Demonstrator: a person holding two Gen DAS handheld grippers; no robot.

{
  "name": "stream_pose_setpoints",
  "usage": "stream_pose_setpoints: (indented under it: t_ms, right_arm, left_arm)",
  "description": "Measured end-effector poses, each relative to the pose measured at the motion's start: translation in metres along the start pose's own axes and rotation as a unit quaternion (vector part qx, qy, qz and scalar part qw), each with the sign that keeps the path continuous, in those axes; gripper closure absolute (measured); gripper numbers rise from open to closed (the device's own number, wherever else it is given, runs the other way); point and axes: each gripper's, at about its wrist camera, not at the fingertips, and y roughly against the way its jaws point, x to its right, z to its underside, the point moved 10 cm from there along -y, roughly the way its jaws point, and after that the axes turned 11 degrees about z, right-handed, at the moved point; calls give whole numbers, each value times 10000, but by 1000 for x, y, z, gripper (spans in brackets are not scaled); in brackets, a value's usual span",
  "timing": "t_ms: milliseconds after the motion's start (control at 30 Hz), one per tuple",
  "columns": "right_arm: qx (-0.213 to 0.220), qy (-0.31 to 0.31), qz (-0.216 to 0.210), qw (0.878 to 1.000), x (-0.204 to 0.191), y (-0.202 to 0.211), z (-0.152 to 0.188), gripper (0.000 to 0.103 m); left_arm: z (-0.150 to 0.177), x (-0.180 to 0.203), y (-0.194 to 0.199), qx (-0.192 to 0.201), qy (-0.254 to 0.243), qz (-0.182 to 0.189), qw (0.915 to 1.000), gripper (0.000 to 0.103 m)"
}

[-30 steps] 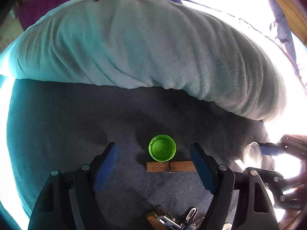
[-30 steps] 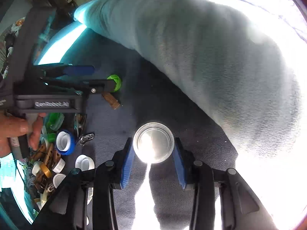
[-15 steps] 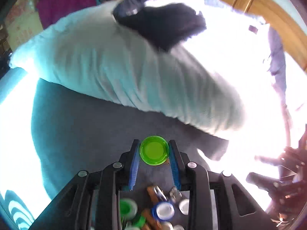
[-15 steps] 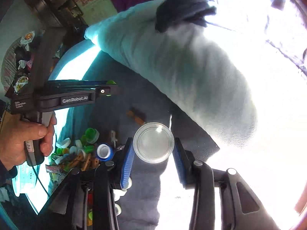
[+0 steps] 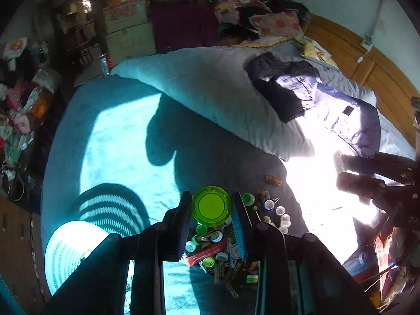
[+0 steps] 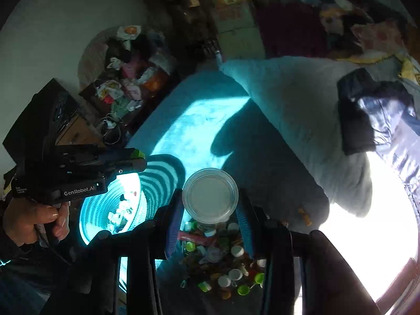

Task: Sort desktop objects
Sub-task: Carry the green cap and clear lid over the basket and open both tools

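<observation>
Sorting barely begun: my left hand-held gripper (image 5: 211, 207) pinches one green cap (image 5: 210, 206) and my right hand-held gripper (image 6: 210, 203) pinches one clear lid (image 6: 210, 195), both high over the bed (image 5: 118, 141). Beneath them lies the uncounted heap of caps (image 6: 223, 260); beside my left, one white basket (image 6: 89, 218) holds few.

The round lime-green plastic lid (image 5: 210, 206) looks smooth and slightly glossy. The clear round plastic lid (image 6: 210, 195) is cloudy, with a shiny rim. Beneath them, the teal blanket (image 5: 115, 141) is matt, fuzzy cloth — the white slotted plastic basket (image 6: 95, 211) gleams.
</observation>
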Motion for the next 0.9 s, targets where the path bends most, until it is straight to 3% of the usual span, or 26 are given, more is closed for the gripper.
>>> stream_pose_setpoints:
  t_ms: [200, 433, 633, 900]
  right_arm:
    - [-210, 631, -755, 9949, -116, -6, -21, 65]
    - [-581, 1430, -1254, 9800, -223, -37, -36, 65]
    - [-1022, 1922, -1534, 9639, -295, -79, -32, 65]
    - [-1302, 2417, -1679, 9468, -360, -116, -22, 65]
  left_arm:
    - [48, -98, 53, 214, 836, -559, 9947, 73]
    - [115, -197, 91, 190, 1727, -1000, 9797, 73]
    - [155, -251, 92, -61, 2232, -1155, 9679, 73]
    - [178, -280, 81, -270, 2444, -1145, 9625, 72]
